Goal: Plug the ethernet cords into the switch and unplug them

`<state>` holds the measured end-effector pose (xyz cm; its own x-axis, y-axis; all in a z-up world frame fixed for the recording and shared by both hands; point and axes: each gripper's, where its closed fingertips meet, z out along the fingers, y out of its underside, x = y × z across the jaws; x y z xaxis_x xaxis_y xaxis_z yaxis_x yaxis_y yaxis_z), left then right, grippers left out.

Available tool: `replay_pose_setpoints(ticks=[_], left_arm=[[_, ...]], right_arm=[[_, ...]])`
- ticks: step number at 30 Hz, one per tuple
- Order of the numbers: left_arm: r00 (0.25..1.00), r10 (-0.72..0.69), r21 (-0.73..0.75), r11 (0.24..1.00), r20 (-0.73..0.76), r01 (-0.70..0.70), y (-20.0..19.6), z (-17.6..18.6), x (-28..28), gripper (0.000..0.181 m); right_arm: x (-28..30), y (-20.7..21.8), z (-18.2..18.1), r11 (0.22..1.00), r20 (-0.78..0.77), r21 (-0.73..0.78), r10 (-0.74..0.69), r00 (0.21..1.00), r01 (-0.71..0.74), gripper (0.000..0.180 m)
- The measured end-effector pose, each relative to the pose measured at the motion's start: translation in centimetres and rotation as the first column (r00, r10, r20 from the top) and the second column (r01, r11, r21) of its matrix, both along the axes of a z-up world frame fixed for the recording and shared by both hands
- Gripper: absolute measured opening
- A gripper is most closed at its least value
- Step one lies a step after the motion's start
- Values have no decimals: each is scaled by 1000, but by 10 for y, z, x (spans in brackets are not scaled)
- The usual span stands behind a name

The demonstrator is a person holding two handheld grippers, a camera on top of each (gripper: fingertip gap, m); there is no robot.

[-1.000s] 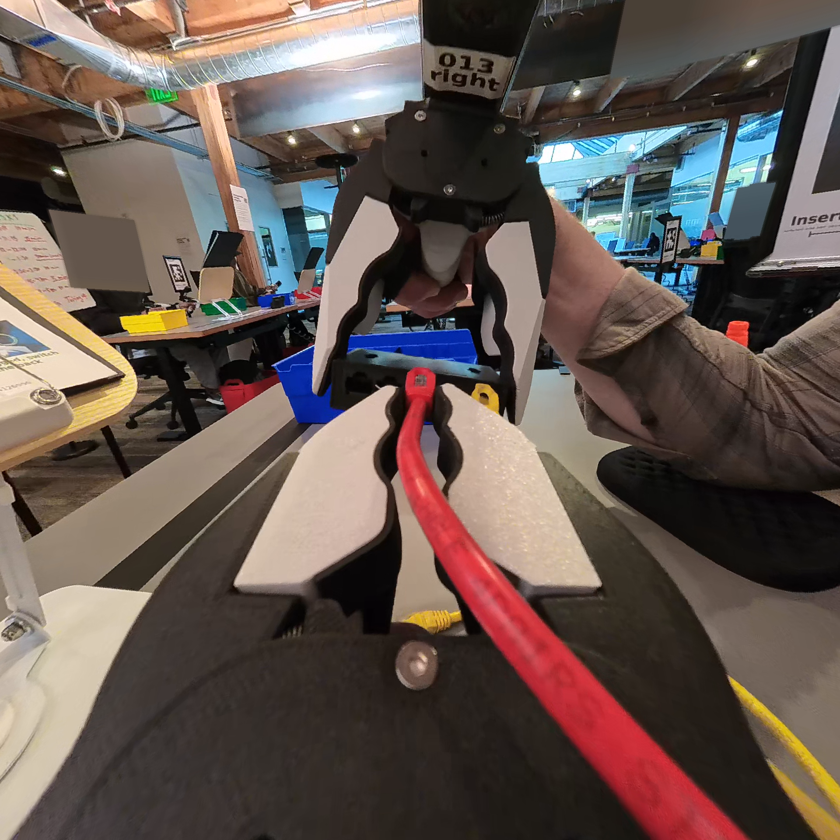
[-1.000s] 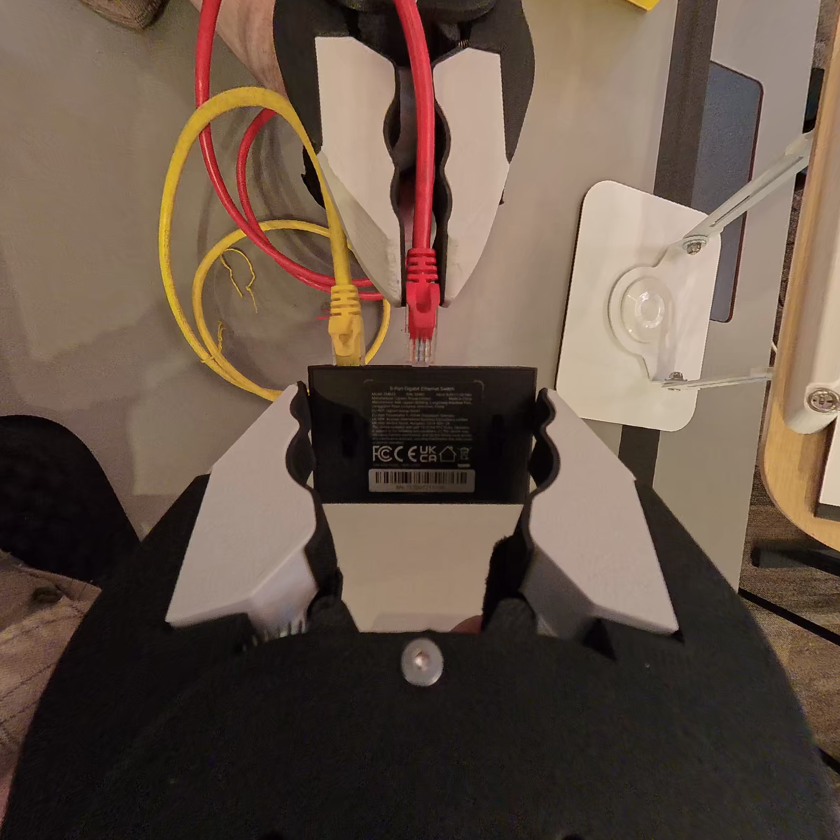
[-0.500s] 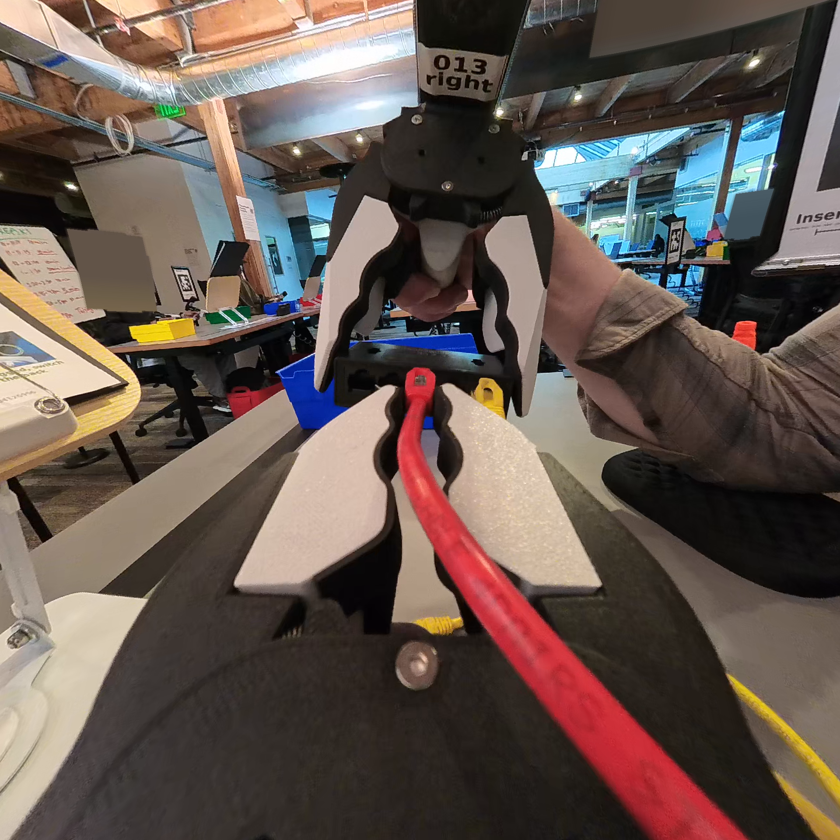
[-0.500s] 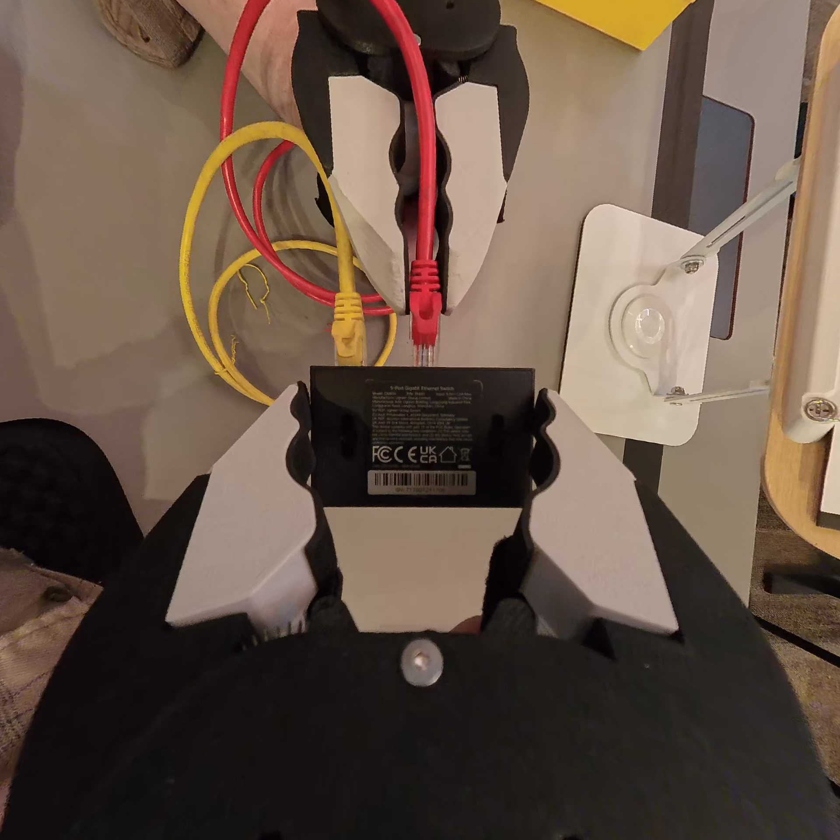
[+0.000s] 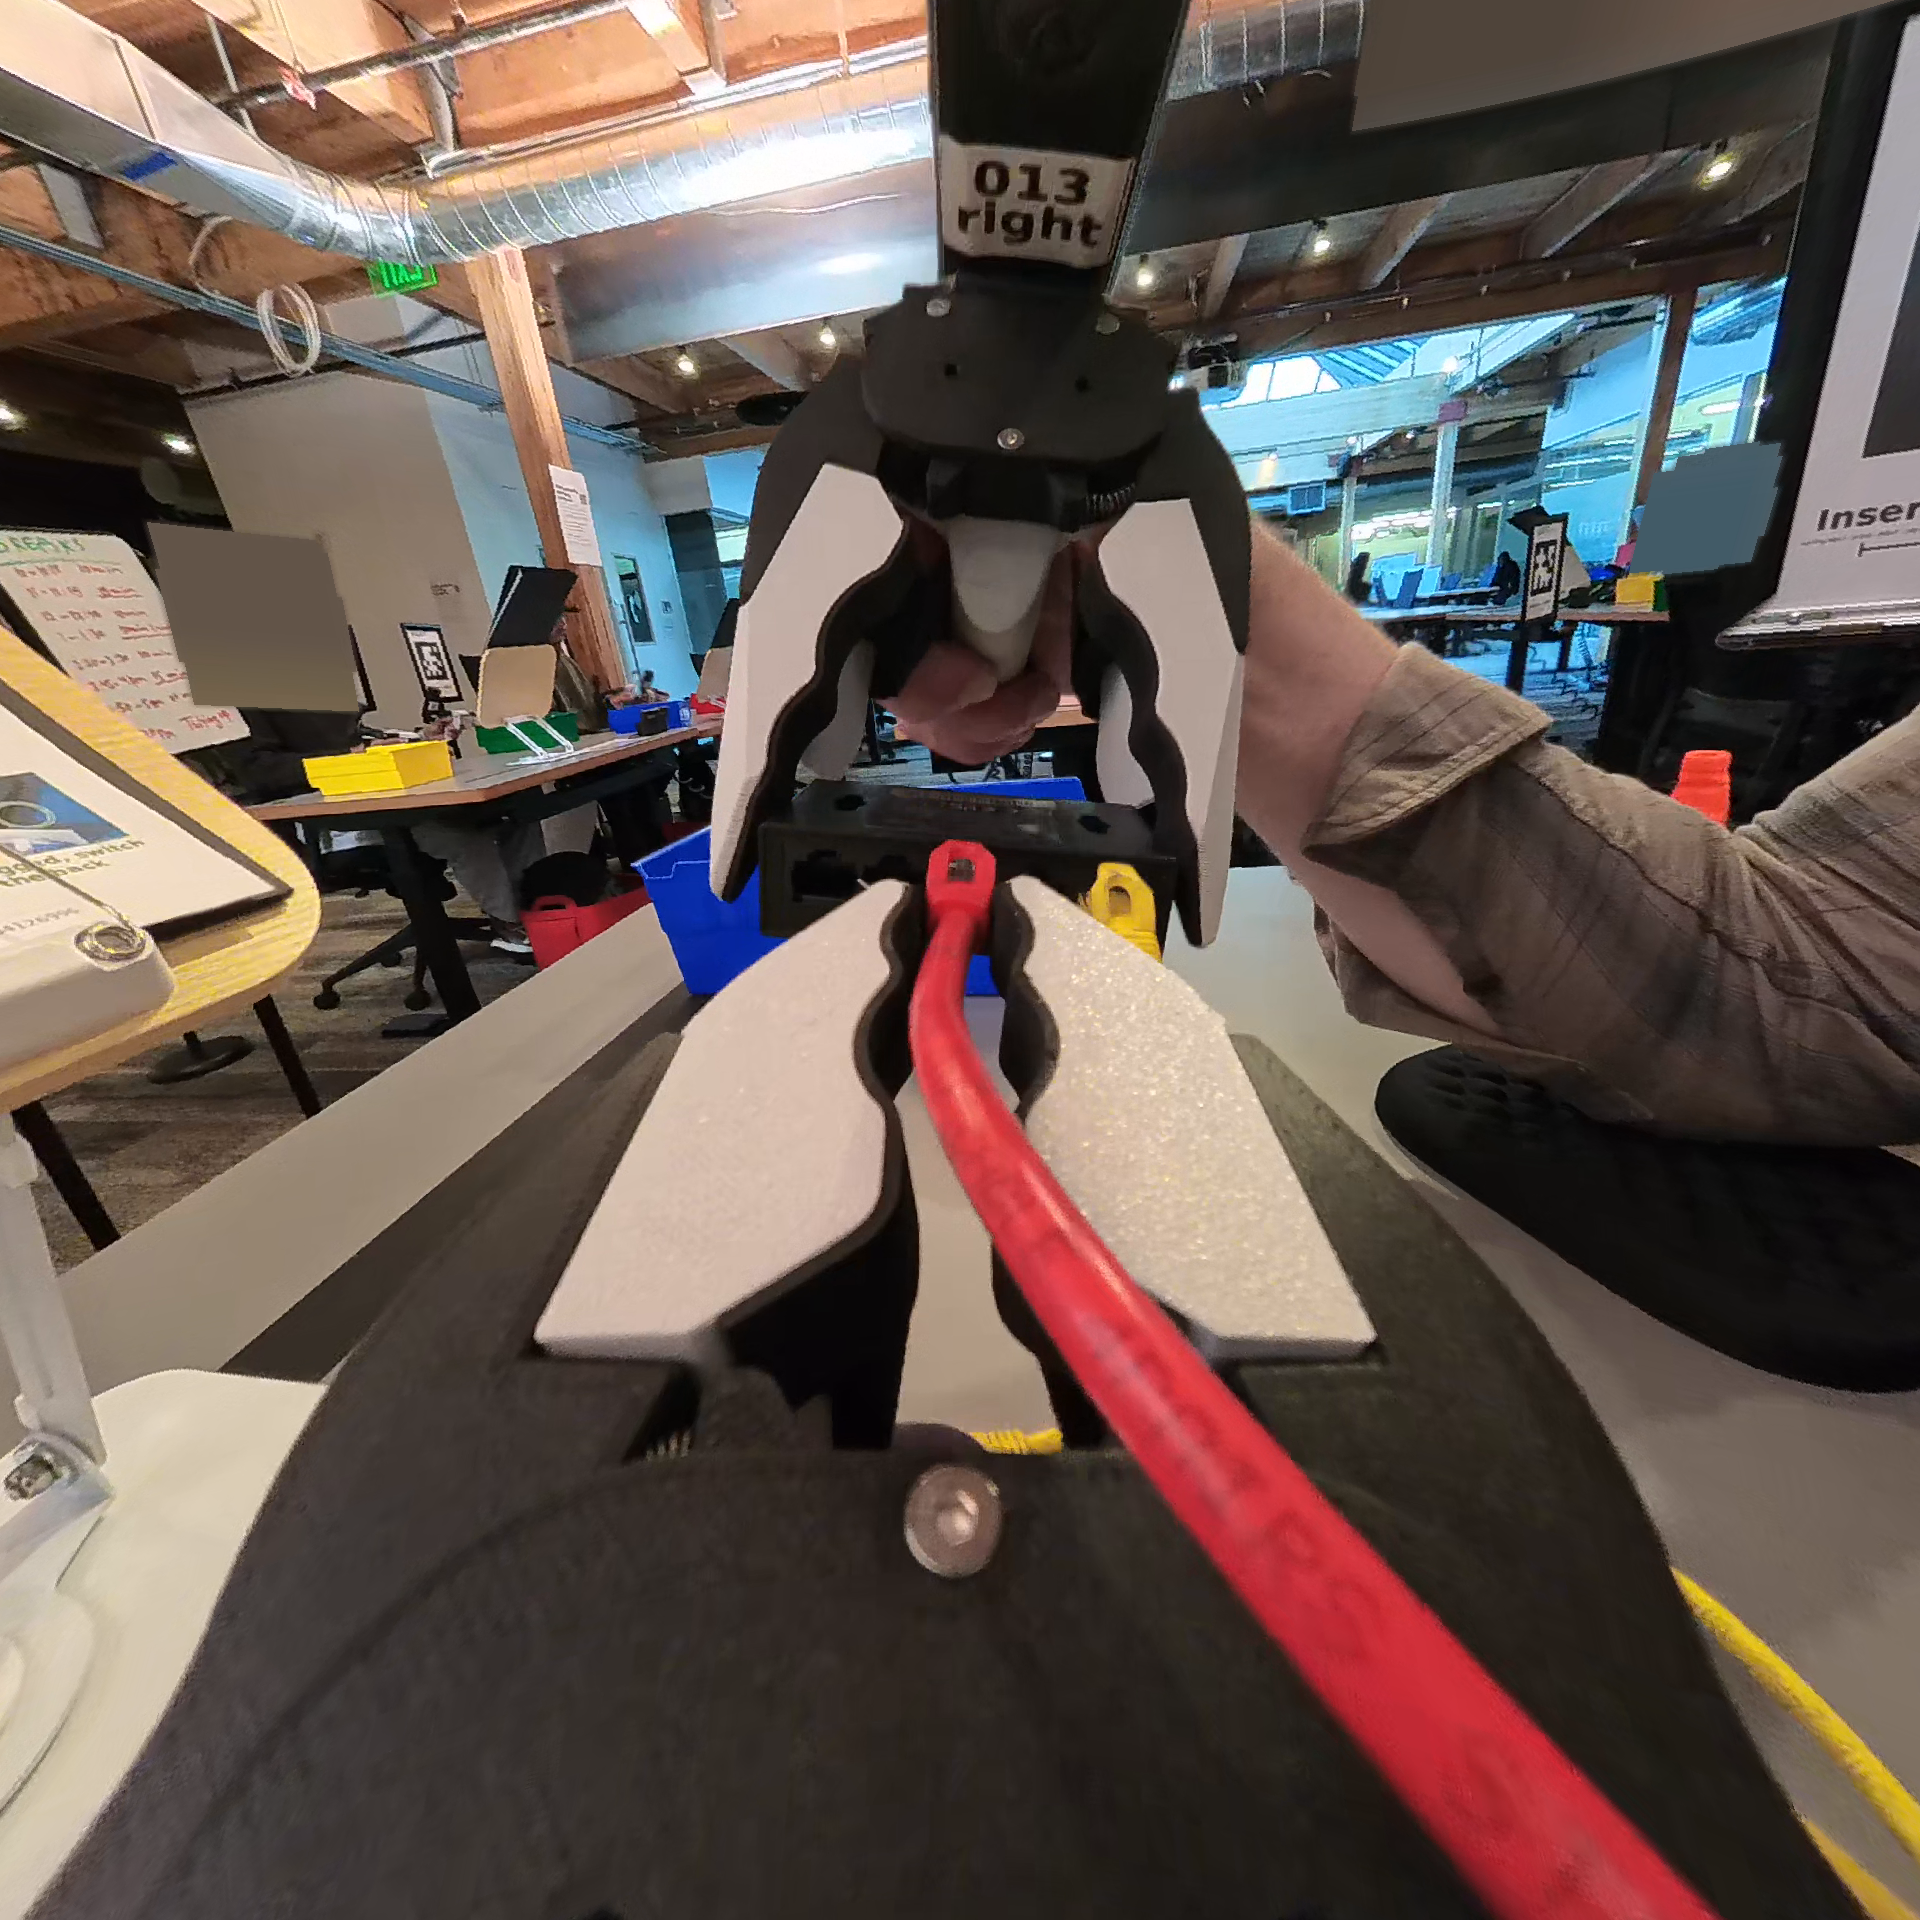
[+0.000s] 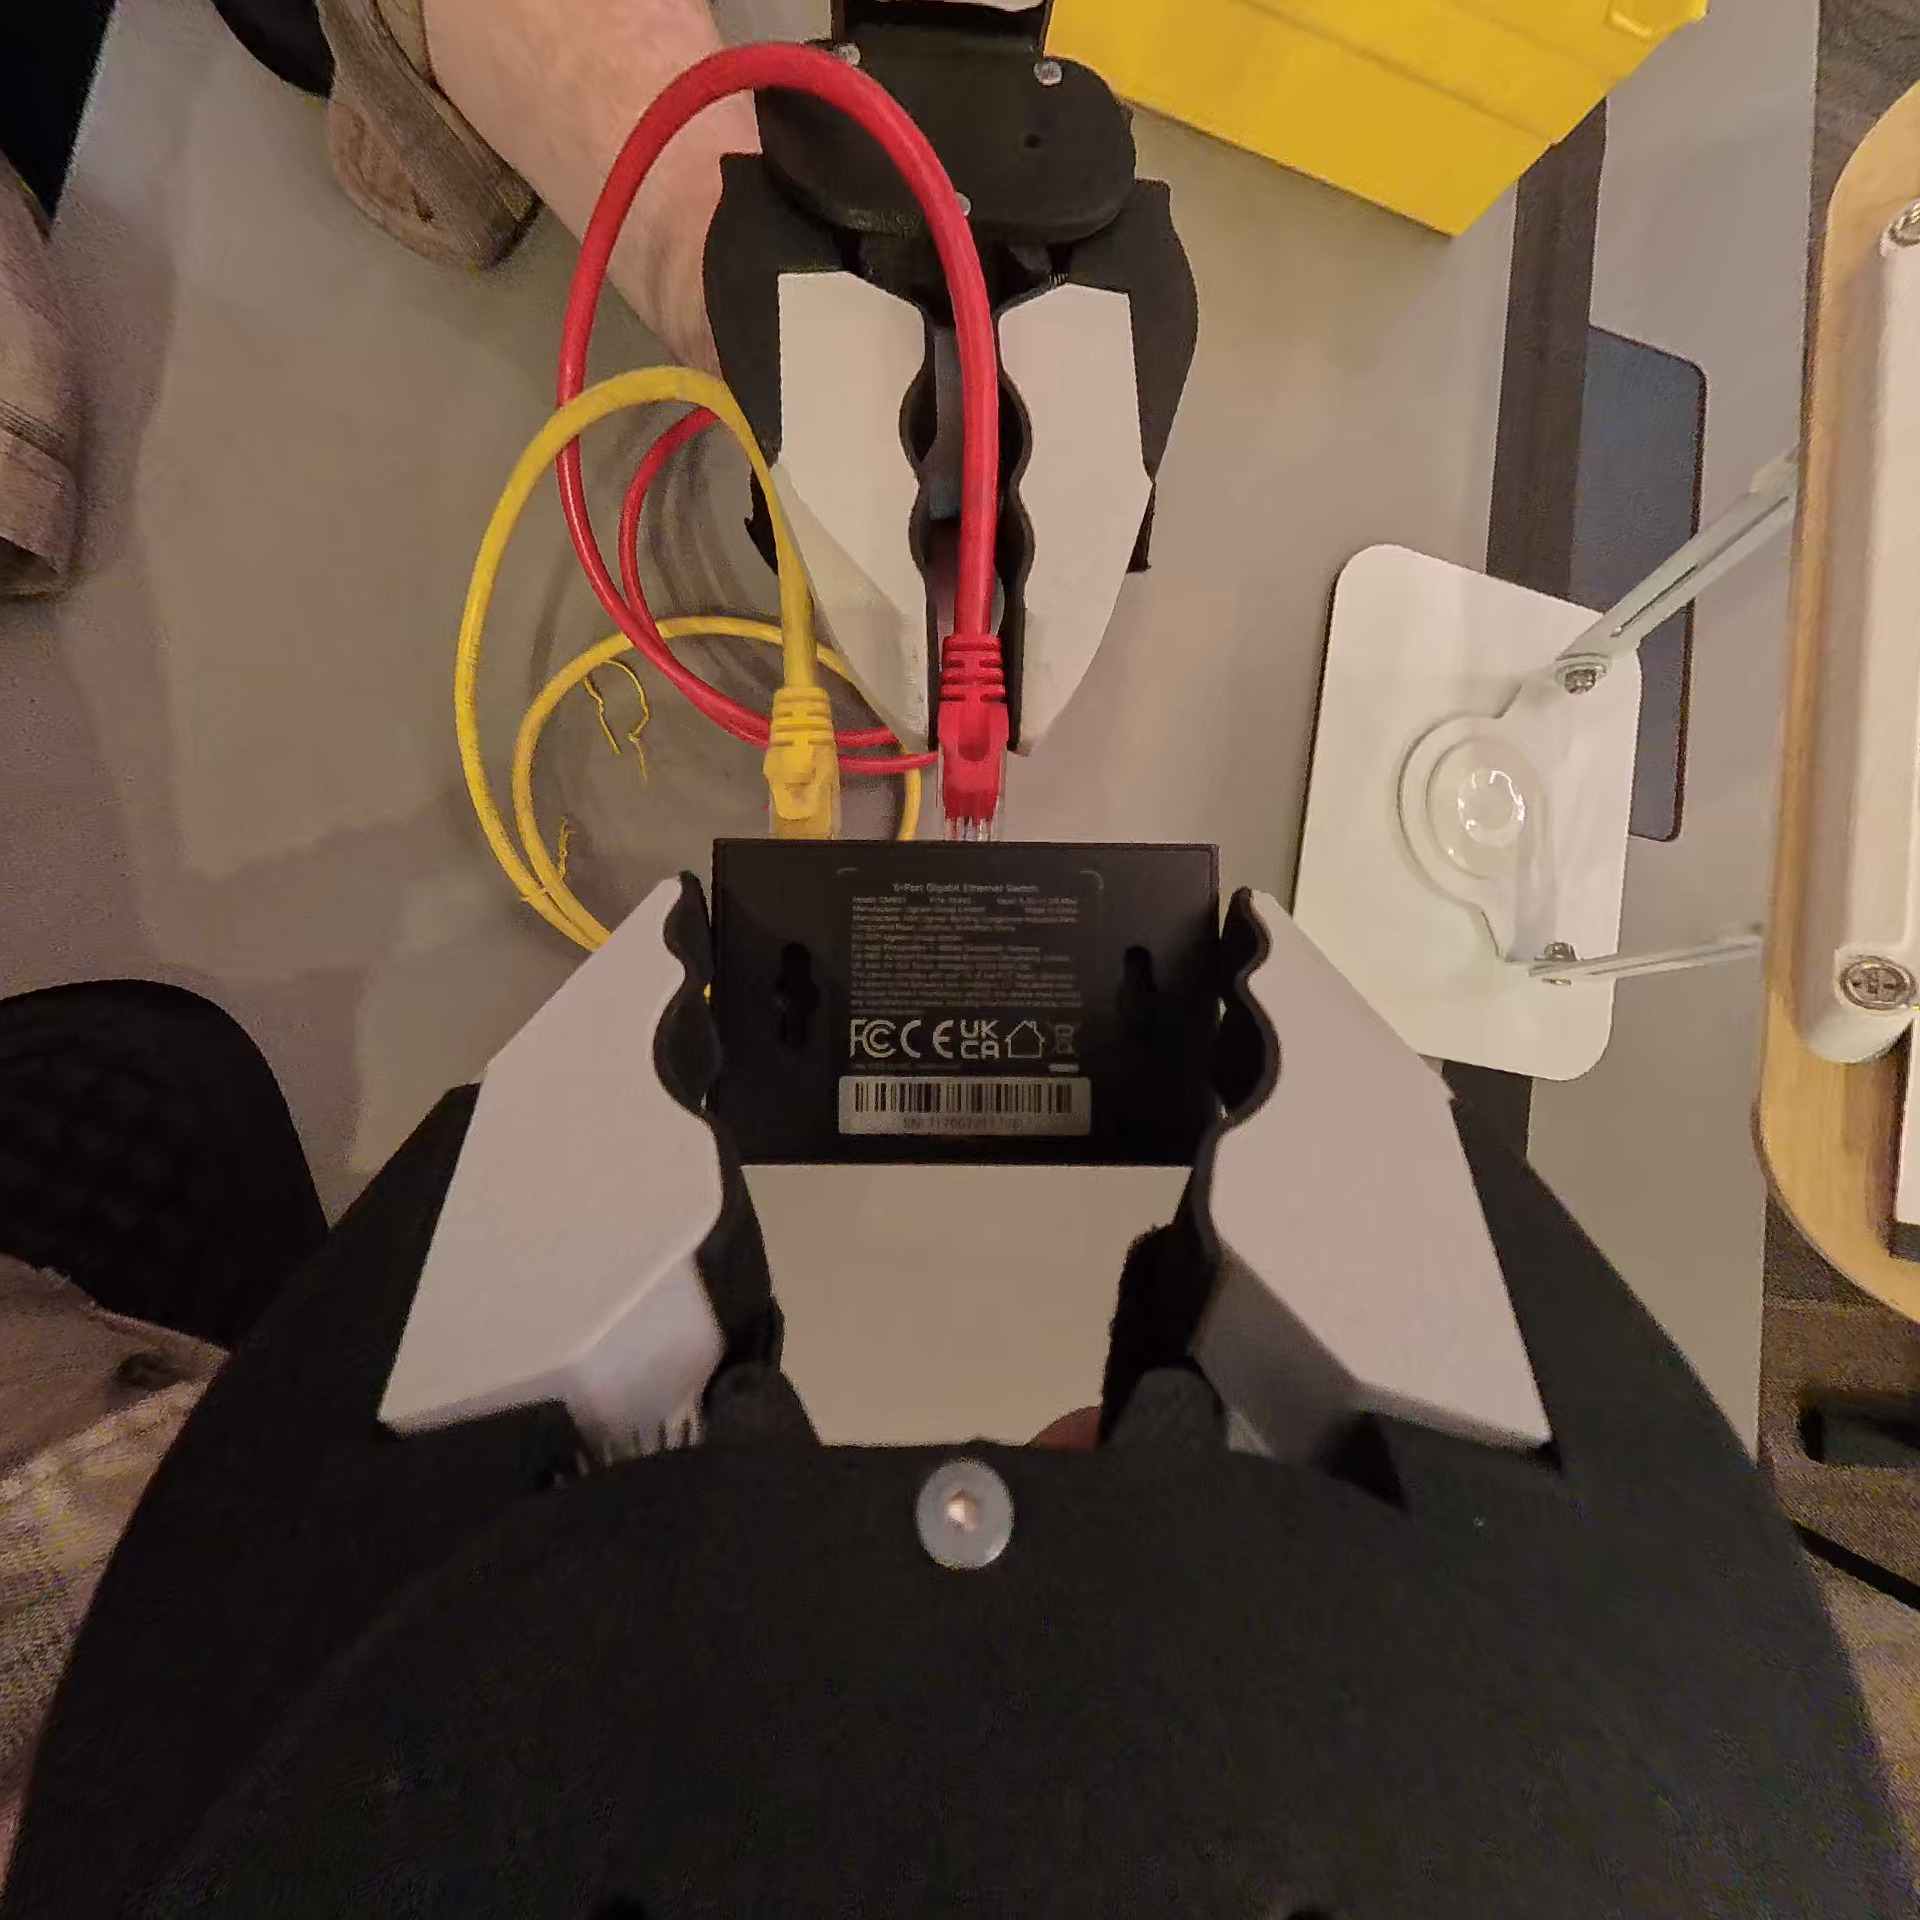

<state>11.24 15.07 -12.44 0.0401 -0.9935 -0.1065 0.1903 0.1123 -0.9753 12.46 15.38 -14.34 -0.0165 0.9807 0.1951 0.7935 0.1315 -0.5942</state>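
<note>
While the right gripper (image 6: 966,1039) clamps the black switch (image 6: 961,997) by its sides above the table (image 6: 260,520), the left gripper (image 5: 951,914) pinches the red cord (image 5: 1039,1195), whose clear plug tip meets the switch's edge; the ports are hidden from above. A yellow cord (image 6: 800,758) sits plugged in beside it.

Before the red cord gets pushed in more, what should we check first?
1. Right gripper holds the black switch by its sides: ok.
2. Left gripper is shut on the red cord behind its plug: ok.
3. Red plug lines up with a port: ok, its clear tip is at the switch edge.
4. Red plug fully in: not ok, the tip shows.
5. Yellow cord out of the way: ok, plugged in beside it.
6. Click of the latch: cannot tell.
</note>
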Motion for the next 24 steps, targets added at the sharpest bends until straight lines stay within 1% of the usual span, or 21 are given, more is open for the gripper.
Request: replay_pose_setpoints(ticks=[1,11,18,20,21,23,24], left_arm=[[1000,4,2,1000,1,-4,0,1,0,13],[998,34,-6,999,46,-34,-1,20,-5,13],[997,41,-5,999,71,-41,-1,24,-6,12],[997,47,14,999,57,-48,0,23,-6,12],[998,45,16,999,54,-46,1,22,-7,16],[998,39,14,999,46,-40,2,19,-6,11],[998,38,13,999,47,-39,2,18,-6,12]], right_arm=[[0,0,1,1000,-12,-2,5,1000,-5,96],[-9,-1,15,998,-155,-24,49,987,-53,96],[-14,0,15,997,-171,-31,58,984,-64,96],[-13,1,15,998,-171,-31,53,984,-59,96],[-13,1,15,998,-173,-30,52,984,-58,96],[-12,2,14,998,-169,-31,48,984,-54,96],[-11,2,13,998,-167,-32,47,985,-53,96]])
